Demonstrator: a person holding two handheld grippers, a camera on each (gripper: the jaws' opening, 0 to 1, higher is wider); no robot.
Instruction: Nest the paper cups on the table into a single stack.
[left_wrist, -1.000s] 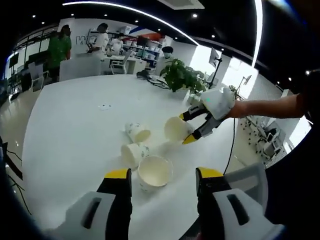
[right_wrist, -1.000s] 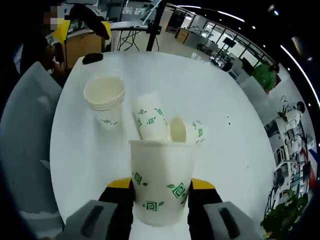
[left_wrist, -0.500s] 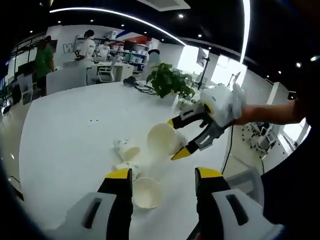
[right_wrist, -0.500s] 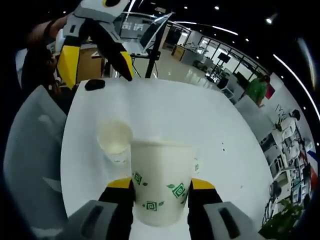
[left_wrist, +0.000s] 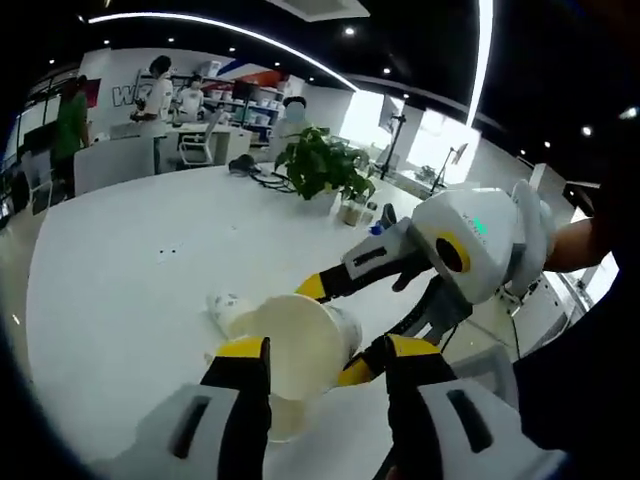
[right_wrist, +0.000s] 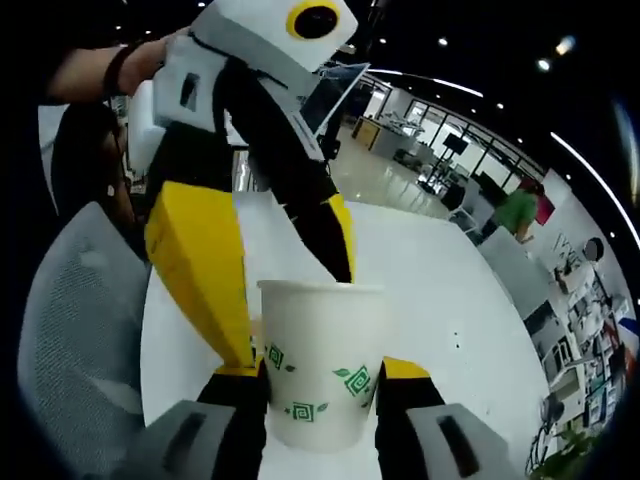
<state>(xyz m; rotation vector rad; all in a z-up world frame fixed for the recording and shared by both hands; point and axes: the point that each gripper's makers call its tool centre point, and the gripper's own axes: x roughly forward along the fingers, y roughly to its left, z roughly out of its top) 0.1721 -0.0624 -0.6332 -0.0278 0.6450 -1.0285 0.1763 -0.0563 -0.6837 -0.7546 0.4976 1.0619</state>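
**Held cup above another cup**

The right gripper (right_wrist: 322, 372) pinched a paper cup (right_wrist: 320, 360) upright between its fingers. The left gripper (left_wrist: 318, 352) had its fingers spread around that cup's rim, over a second cup (left_wrist: 275, 415) standing below. Another cup (left_wrist: 222, 308) lay tipped just beyond. The white table (left_wrist: 130, 250) stretched open toward its far edge, where a potted plant (left_wrist: 322, 165) stood.

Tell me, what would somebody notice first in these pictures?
The white paper cup with green leaf prints, clamped in the right gripper at the bottom of the right gripper view. Right behind it looms the big yellow-and-black left gripper, jaws spread. In the left gripper view, a bushy green potted plant stands on the round white table.
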